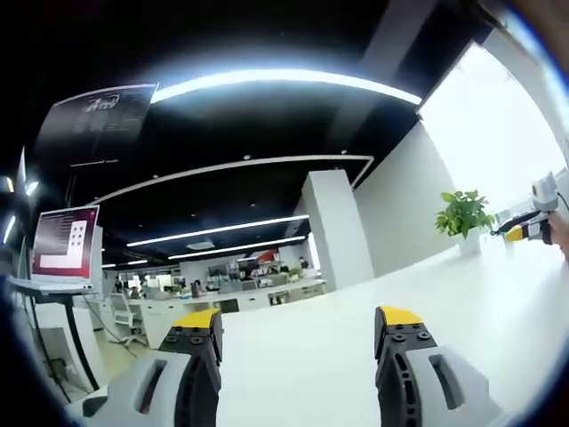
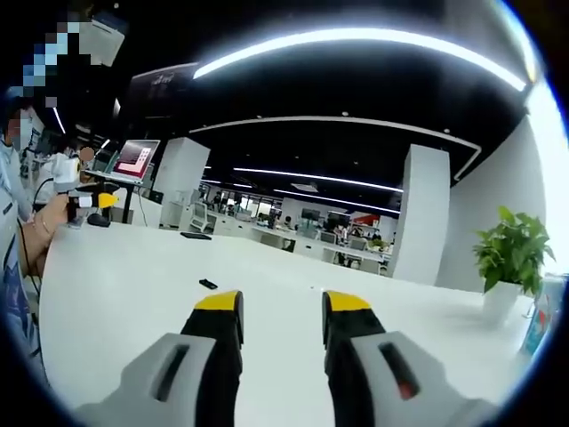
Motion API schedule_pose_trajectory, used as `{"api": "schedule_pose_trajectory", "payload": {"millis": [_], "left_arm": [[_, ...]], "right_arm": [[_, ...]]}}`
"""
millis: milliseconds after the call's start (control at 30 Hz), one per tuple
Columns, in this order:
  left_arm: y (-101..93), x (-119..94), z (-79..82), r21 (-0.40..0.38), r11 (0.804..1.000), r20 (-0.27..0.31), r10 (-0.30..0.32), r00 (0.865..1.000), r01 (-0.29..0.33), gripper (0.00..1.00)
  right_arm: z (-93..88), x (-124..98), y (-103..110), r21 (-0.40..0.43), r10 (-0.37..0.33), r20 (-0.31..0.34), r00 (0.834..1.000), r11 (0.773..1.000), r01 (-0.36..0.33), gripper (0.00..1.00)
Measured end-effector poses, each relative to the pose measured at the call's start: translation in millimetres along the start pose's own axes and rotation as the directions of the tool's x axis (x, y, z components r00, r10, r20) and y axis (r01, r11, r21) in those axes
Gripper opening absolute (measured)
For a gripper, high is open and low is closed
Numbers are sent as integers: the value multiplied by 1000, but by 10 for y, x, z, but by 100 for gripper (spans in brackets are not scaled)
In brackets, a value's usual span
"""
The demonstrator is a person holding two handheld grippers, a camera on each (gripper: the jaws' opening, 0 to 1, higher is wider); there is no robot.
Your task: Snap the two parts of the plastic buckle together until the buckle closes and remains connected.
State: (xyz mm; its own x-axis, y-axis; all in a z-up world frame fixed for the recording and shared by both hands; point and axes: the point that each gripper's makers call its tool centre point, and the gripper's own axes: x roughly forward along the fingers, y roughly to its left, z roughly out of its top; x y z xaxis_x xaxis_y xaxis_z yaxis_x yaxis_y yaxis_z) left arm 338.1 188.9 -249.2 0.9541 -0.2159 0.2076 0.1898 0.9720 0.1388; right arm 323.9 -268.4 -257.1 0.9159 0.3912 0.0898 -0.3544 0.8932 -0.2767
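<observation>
Grippers hover over a smooth white table: left gripper and right gripper both gape, yellow-tipped grey plastic jaws holding nothing. Far from the right gripper lies a small flat black buckle piece; a leafy potted plant stands far right.

Big white table runs across both views, pretty much bare where it shows. A potted green plant sits at its far end near a white pillar; the left gripper view catches the same plant by the bright window. A monitor with a red-and-white screen stands off to the side. Office desks and chairs fill the background under long ceiling light strips.
</observation>
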Motion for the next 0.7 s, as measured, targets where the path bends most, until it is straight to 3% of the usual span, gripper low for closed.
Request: {"api": "schedule_pose_trajectory", "payload": {"millis": [400,533,700], "left_arm": [[9,51,-203,-9,1000,-28,1,1000,-1,69],[-5,48,-217,8,1000,-31,2,1000,-2,69],[-40,47,-209,17,1000,-26,-9,1000,9,69]], "right_arm": [[-97,-34,-130,14,-55,1,998,998,55,33],[-160,-41,-163,11,-78,-27,997,997,79,33],[-130,-46,-145,-2,-76,-12,997,997,76,33]]}}
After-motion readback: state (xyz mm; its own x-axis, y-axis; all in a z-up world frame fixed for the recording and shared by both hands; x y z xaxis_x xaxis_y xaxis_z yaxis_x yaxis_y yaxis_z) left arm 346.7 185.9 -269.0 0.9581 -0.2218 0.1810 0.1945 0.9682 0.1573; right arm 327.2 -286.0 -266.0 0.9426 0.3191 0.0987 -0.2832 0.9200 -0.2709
